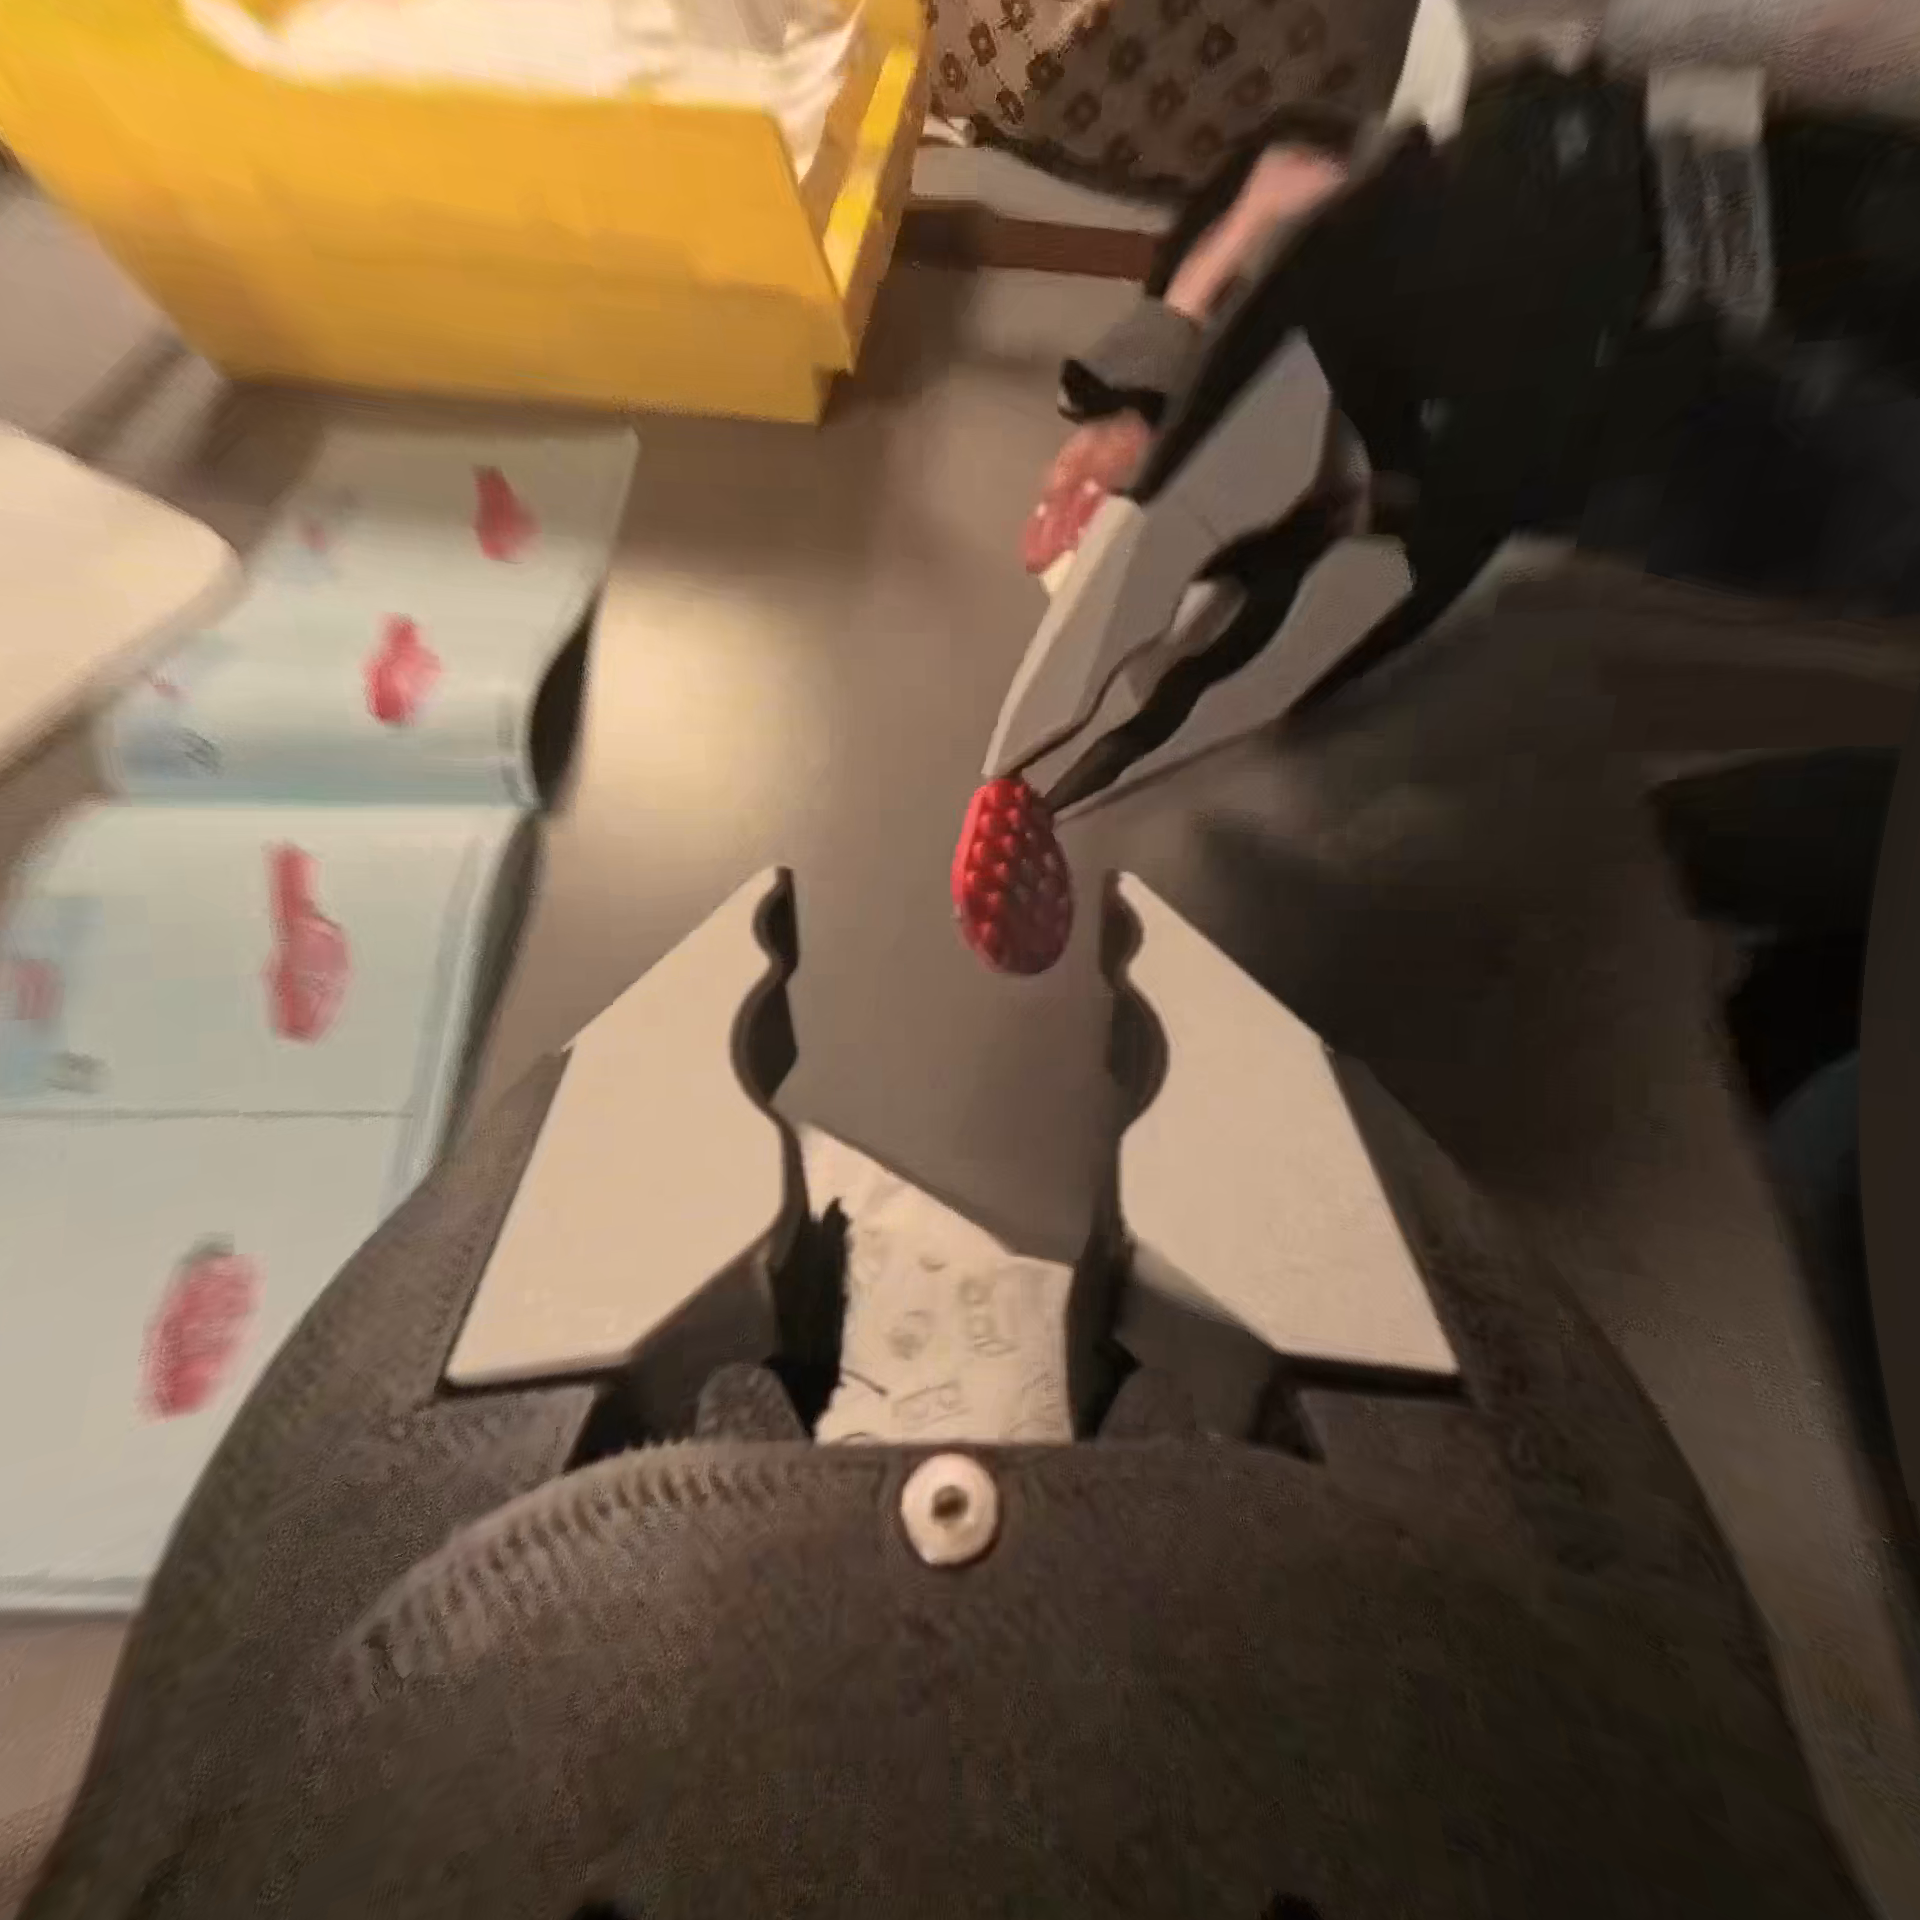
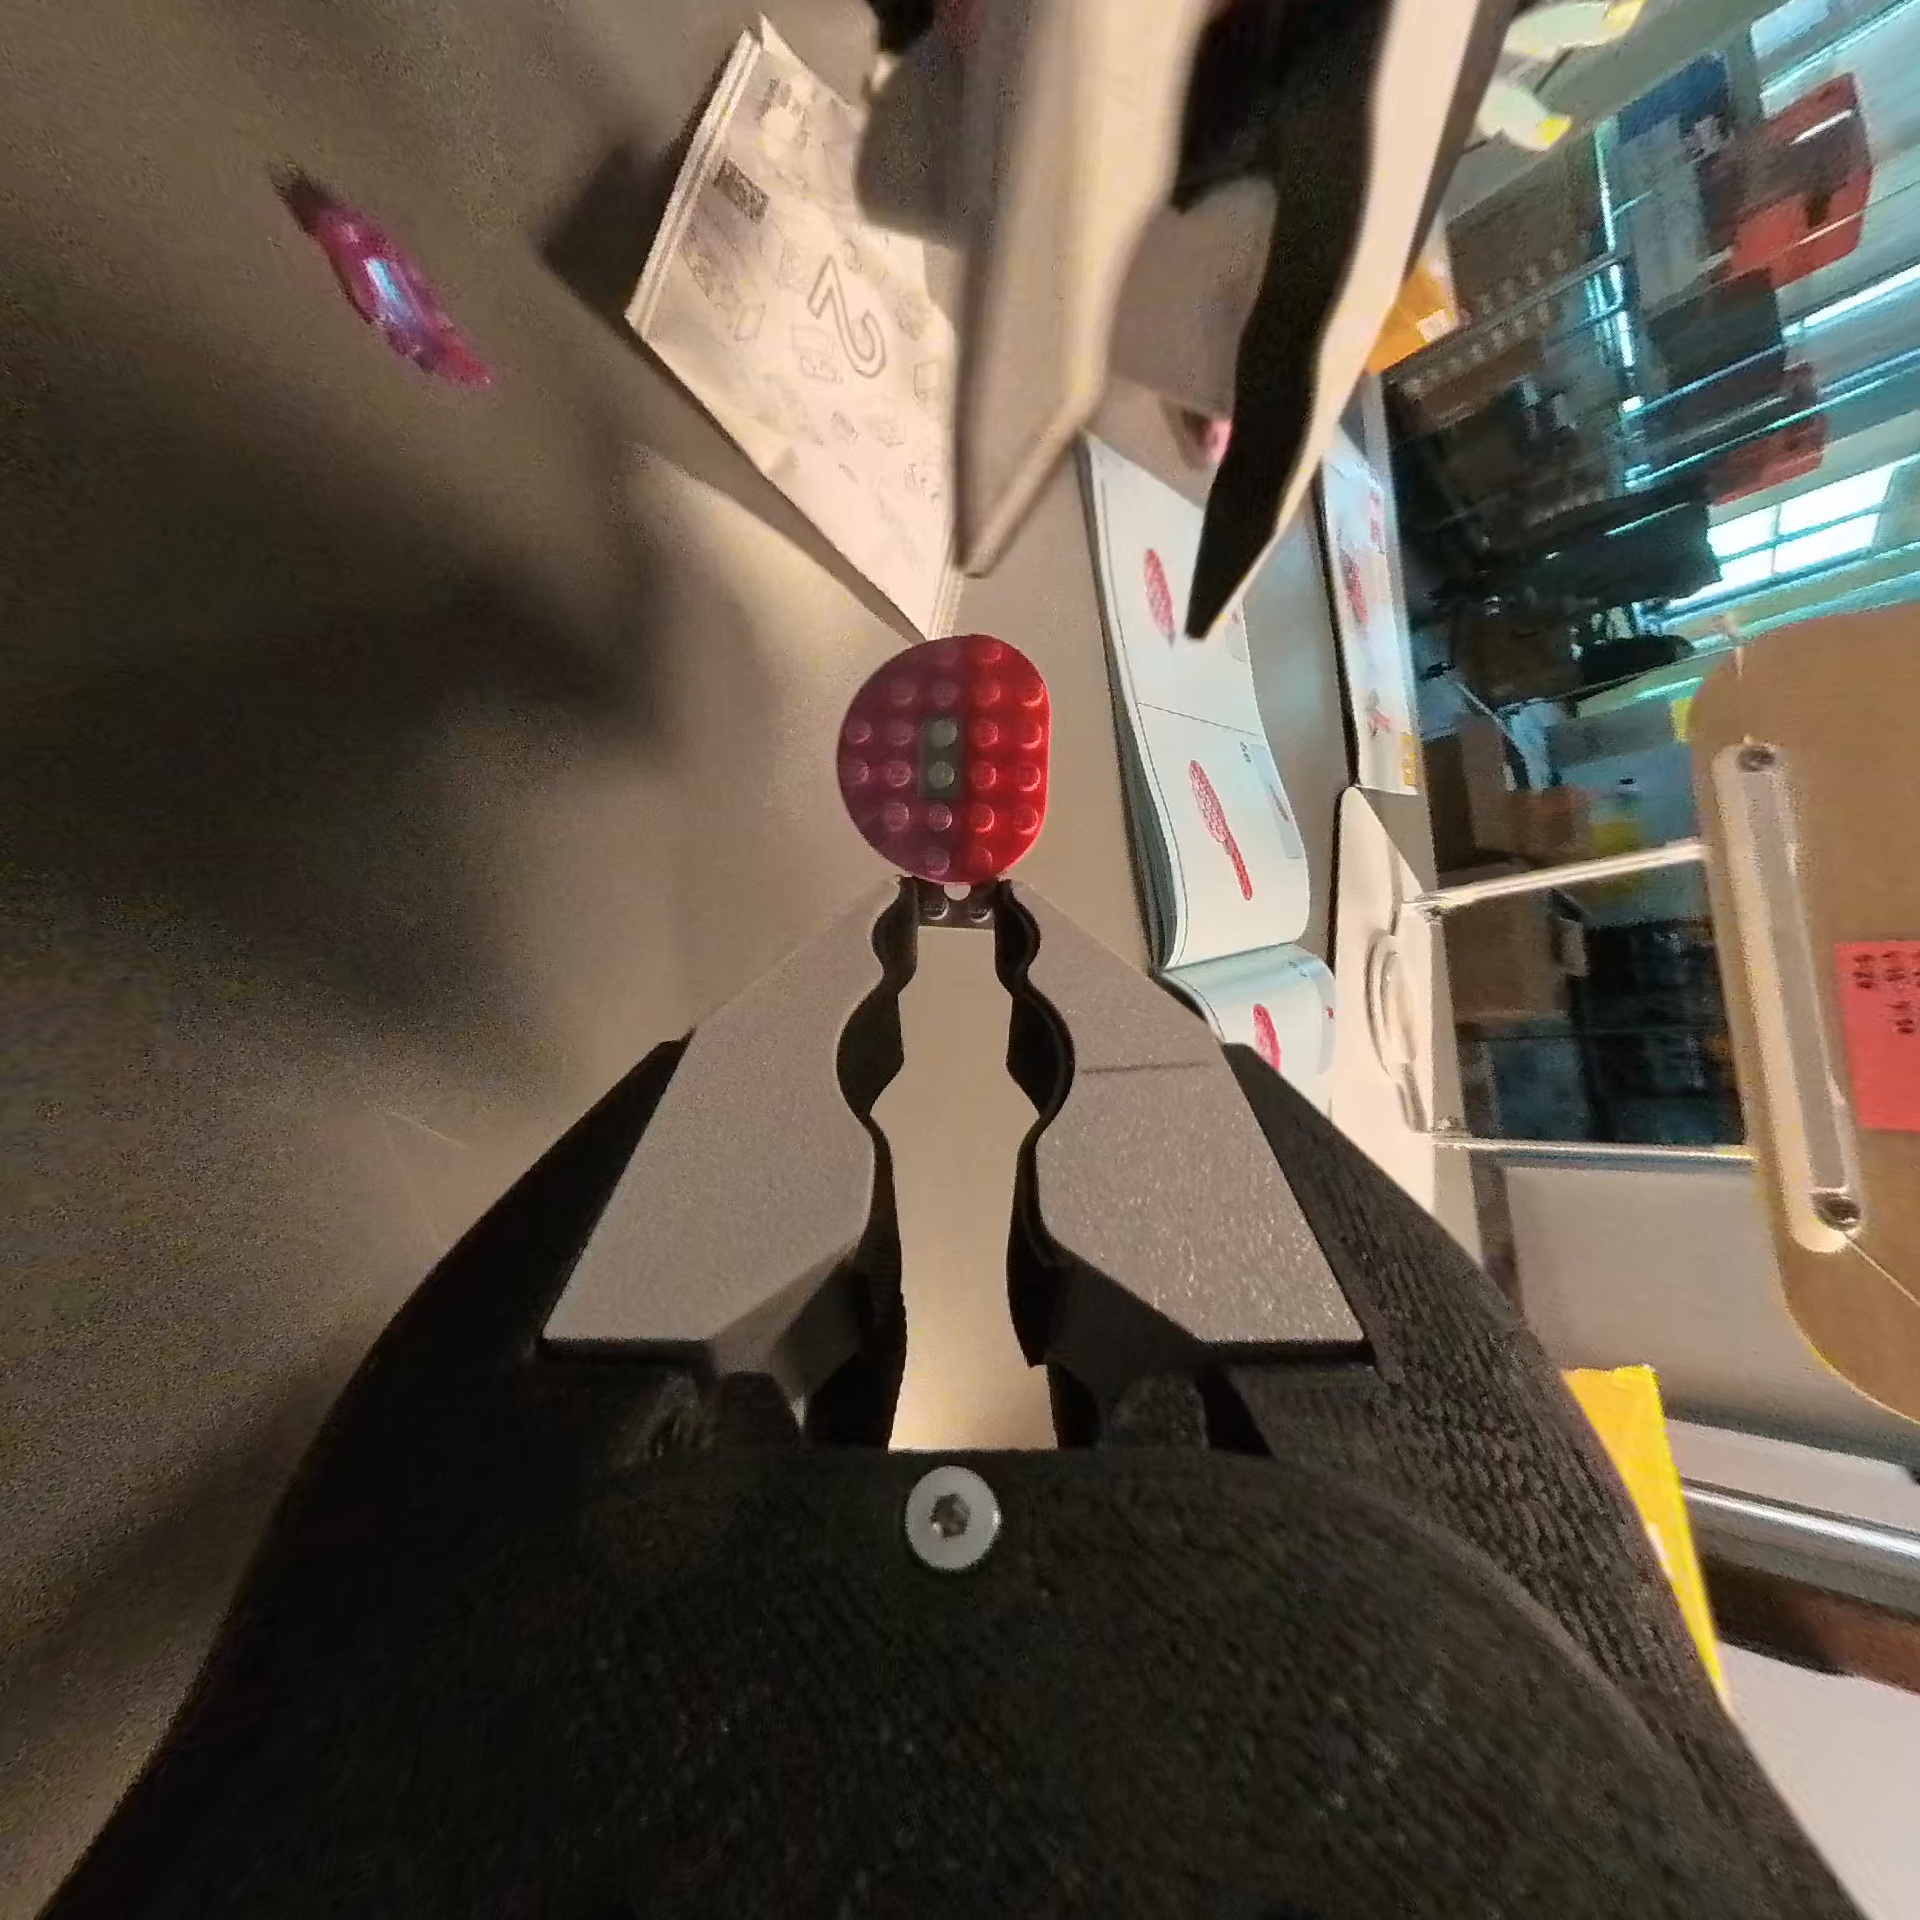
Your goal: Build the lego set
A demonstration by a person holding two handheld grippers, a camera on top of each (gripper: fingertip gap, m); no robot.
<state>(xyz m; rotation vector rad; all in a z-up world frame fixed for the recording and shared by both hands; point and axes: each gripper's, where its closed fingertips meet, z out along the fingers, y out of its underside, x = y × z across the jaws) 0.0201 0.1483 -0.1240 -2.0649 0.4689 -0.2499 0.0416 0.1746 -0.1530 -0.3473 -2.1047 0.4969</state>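
My right gripper [image 2: 956, 902] is shut on a small grey piece at the edge of a round red studded plate [image 2: 945, 758] and holds it in the air above the dark table [image 2: 312, 935]. A small grey brick sits at the plate's centre. In the left wrist view the right gripper [image 1: 1039, 795] comes in from the upper right with the plate [image 1: 1013, 883] hanging from its tips. My left gripper [image 1: 951, 899] is open. The plate stands between its fingertips [image 1: 1143, 914], nearer the right one, and neither pad presses on it. The left gripper [image 2: 1086, 592] also shows in the right wrist view, just beyond the plate.
An open instruction booklet [image 1: 312, 727] lies at the left, with a yellow box [image 1: 468, 208] behind it. A printed paper sheet [image 2: 800, 312] and a magenta piece [image 2: 384, 281] lie on the table. A person's gloved hand [image 1: 1143, 353] holds the right gripper. Spacing between my two grippers at the tips: around 5 cm.
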